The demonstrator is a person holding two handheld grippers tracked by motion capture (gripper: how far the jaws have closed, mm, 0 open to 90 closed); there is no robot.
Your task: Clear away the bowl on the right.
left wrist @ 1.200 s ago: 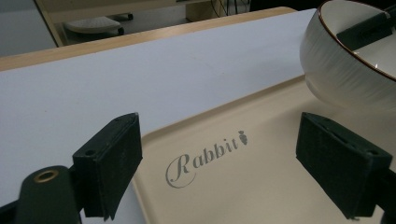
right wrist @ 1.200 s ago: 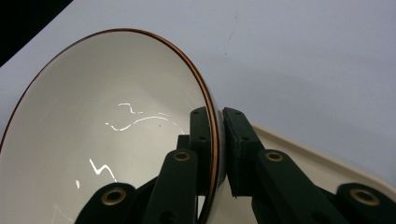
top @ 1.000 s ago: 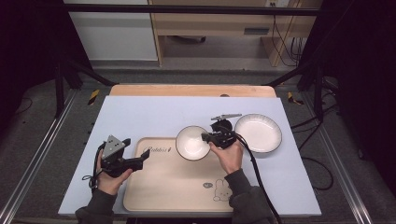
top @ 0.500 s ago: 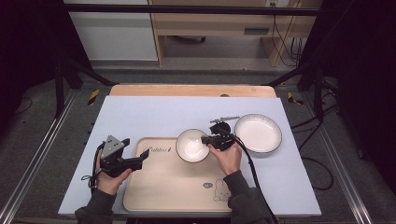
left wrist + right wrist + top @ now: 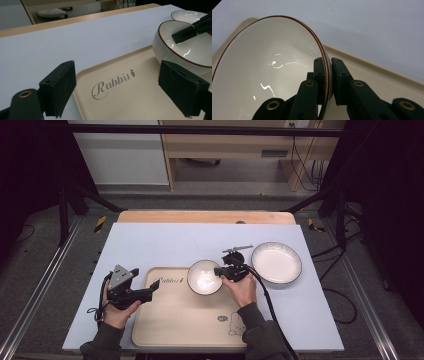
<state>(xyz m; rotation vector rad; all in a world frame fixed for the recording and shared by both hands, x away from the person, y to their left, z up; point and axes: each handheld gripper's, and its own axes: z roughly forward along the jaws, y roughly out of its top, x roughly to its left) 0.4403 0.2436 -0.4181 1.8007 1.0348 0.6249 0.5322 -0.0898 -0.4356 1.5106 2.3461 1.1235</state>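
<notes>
On the surface point(image 5: 150, 245) we see the beige tray point(image 5: 185, 320). The plate point(image 5: 276, 262) lies right of the tray. Our right gripper point(image 5: 219, 271) pinches the bowl point(image 5: 204, 277) rim over the tray's far edge. Our left gripper point(image 5: 152, 289) hovers with jaws spread at the tray's left edge.

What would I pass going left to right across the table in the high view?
Left black two-jaw gripper → beige plastic tray printed "Rabbit" → white ceramic bowl with a brown rim → right black two-jaw gripper pinching its rim → white round ribbed plate.
</notes>
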